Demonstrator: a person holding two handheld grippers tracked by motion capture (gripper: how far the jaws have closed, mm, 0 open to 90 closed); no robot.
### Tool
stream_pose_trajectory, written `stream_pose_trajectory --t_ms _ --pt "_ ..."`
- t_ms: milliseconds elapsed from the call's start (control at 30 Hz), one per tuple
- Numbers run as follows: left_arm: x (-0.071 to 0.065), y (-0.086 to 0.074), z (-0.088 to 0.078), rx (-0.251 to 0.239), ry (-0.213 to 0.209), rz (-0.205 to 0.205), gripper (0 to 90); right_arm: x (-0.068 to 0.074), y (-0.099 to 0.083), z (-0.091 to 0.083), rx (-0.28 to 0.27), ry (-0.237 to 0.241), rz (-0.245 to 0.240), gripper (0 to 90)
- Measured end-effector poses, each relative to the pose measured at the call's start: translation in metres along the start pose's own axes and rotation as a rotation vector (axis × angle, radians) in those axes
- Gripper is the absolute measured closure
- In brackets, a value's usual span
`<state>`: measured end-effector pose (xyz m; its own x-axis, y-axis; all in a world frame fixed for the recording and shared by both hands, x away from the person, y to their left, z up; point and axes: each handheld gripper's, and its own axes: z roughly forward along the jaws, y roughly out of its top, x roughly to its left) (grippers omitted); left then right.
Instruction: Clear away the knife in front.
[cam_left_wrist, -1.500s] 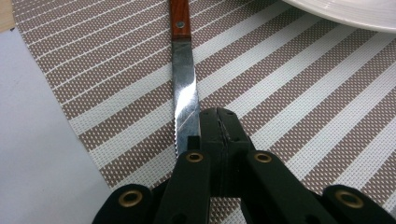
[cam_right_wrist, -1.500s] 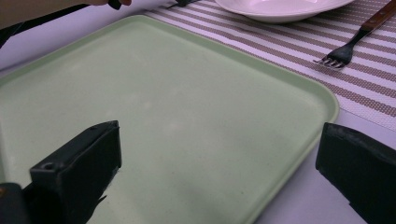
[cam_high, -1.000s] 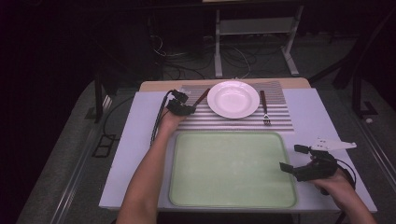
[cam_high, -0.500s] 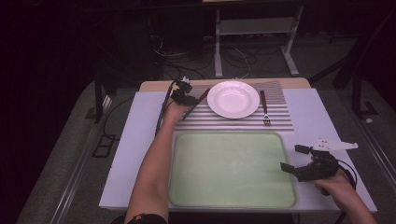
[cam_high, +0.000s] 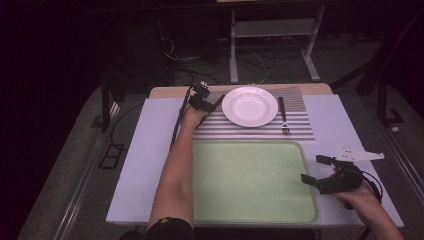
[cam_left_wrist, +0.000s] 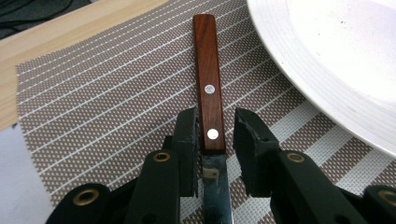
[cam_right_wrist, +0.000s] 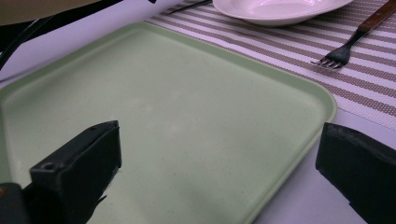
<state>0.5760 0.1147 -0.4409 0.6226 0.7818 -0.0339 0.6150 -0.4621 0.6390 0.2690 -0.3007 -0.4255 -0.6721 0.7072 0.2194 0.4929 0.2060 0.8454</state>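
- The knife (cam_left_wrist: 209, 112) is seen lying on the striped placemat (cam_left_wrist: 93, 112), just left of the white plate (cam_high: 249, 106).
- The left tool (cam_left_wrist: 215, 140) is held spread around the wooden handle; its jaws have just been opening.
- The right tool (cam_right_wrist: 219, 177) is held wide apart over the green tray (cam_right_wrist: 196, 107), holding nothing.

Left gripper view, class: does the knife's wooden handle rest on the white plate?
No. The knife lies flat on the striped placemat, and a strip of mat separates its handle from the plate.
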Motion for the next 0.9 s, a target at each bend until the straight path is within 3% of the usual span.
stream_pose_trajectory --t_ms 900 --pt "0.0044 -0.0017 0.0008 -0.008 -0.009 -0.025 77.2 0.0001 0.0001 0.0006 -0.001 -0.001 0.004 0.4"
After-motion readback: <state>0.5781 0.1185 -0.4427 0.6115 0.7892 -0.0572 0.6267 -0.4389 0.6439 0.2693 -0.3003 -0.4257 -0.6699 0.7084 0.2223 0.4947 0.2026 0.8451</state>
